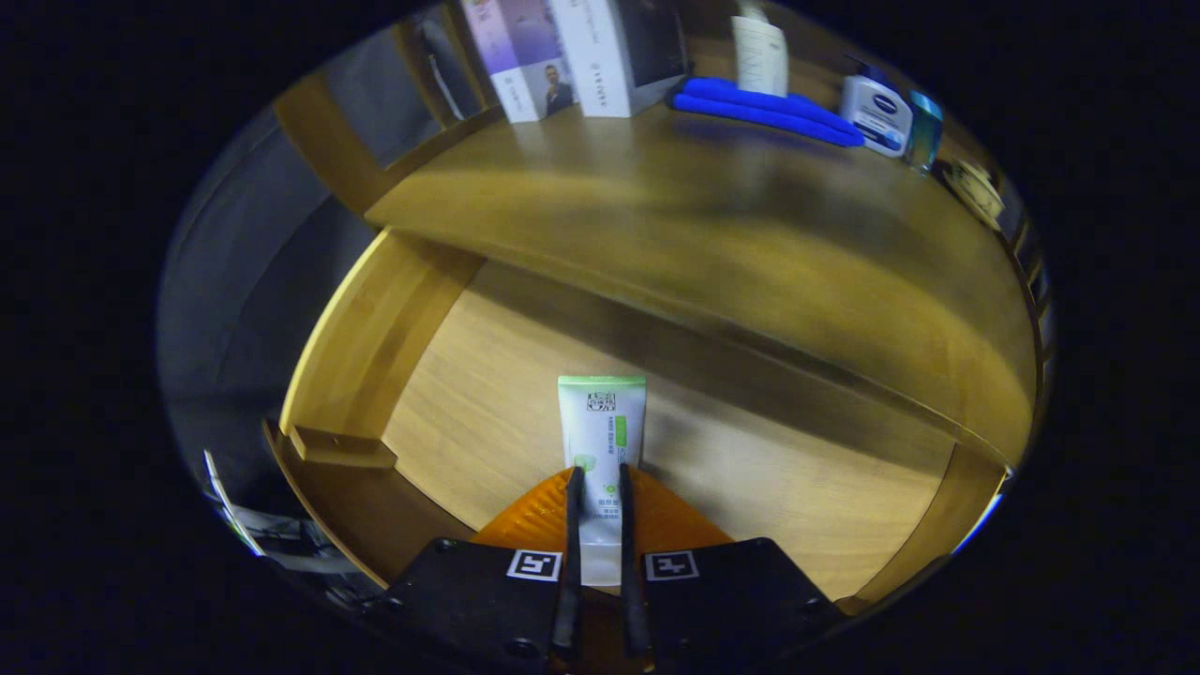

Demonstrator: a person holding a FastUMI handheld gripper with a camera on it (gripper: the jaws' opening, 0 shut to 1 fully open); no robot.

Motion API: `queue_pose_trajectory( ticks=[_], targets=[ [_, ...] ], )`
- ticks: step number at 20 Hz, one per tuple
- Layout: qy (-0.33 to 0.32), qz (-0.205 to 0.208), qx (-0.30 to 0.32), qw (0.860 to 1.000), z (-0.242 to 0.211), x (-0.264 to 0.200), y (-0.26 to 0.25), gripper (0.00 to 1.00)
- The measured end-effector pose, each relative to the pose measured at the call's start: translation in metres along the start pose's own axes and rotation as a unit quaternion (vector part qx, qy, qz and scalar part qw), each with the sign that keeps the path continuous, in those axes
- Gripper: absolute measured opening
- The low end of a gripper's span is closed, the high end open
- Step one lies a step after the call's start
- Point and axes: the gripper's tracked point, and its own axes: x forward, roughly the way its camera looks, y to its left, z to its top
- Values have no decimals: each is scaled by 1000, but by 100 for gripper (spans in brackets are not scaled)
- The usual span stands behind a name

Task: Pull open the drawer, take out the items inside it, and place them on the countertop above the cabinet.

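Between the fingers: a white tube with a green crimped end [601,431], its lower body pinched from both sides by the gripper [600,487].
Tube axis: lengthwise with the fingers, crimped end pointing ahead, away from the claw.
Claw state: nearly closed, clamped on the tube.
Tube place: over the open drawer [469,375] floor; whether lifted or resting, I cannot tell.
Countertop [656,216]: ahead and above, beyond the tube's crimped end.
Next move, likely: raise and carry forward onto it.
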Motion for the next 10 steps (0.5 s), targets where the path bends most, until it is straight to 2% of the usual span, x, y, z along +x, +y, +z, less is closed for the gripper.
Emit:
queue_pose_trajectory(
  ticks=[6, 10],
  targets=[
    [-22, 4, -7, 1000, 2, -11, 1, 18],
    [-49, 21, -9, 999, 6, -32, 9, 18]
  ],
)
